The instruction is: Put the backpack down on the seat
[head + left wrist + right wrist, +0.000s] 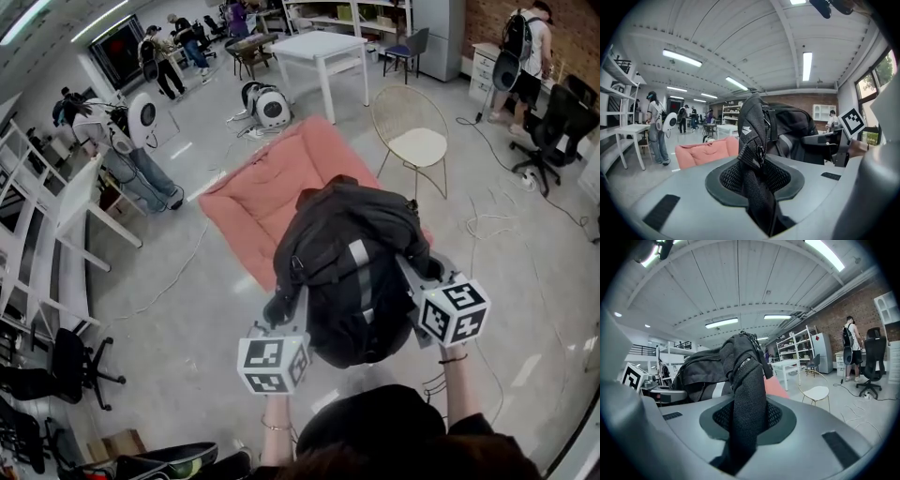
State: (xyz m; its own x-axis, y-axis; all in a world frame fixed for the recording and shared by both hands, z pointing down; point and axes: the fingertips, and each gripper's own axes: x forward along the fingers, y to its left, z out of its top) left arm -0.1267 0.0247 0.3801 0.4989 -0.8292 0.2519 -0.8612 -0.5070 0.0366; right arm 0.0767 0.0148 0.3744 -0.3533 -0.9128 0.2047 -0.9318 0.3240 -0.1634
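Note:
A black backpack [352, 272] with a grey stripe hangs in the air between my two grippers, over the near edge of a low pink cushioned seat [258, 187] on the floor. My left gripper [284, 314] is shut on one black mesh shoulder strap [757, 183] at the pack's left side. My right gripper [412, 274] is shut on the other mesh strap [743, 413] at the pack's right side. In both gripper views the strap runs up out of the jaws to the pack's body [797, 133] [701, 369]. The pink seat [705, 152] shows beyond the pack.
A gold wire chair [412, 131] with a white seat stands right of the pink seat. A white table [323, 47] is behind it. White shelving [47, 216] lines the left. Cables [487, 225] lie on the floor at right. Several people stand around the room, and office chairs [553, 131] stand at right.

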